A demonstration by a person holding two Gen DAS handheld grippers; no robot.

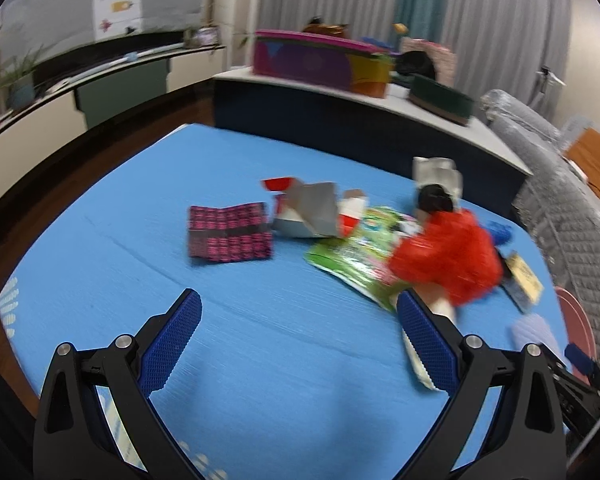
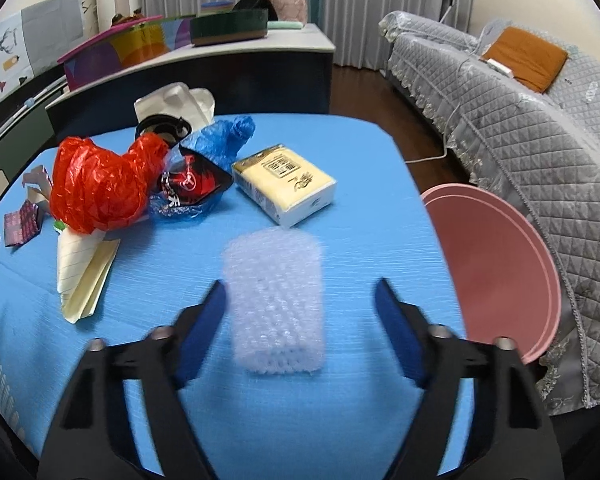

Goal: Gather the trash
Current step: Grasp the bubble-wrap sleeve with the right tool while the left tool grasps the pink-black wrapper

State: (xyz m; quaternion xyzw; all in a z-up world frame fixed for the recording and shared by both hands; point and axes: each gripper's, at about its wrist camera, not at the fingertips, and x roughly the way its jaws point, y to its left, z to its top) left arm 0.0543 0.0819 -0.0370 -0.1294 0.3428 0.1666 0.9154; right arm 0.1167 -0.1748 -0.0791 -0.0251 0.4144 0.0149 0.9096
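The left gripper (image 1: 298, 308), black-framed with blue ribbed pads, pointed downward at a slant, its jaws spread wide with nothing pressed between them. The right gripper (image 2: 300, 300), of the same black-and-blue build, also angled down; its two fingers (image 2: 204, 328) stood apart on either side of a roll of clear bubble wrap (image 2: 276, 304), the left pad close beside the roll, the right pad clear of it. Whether the left pad touched could not be told.
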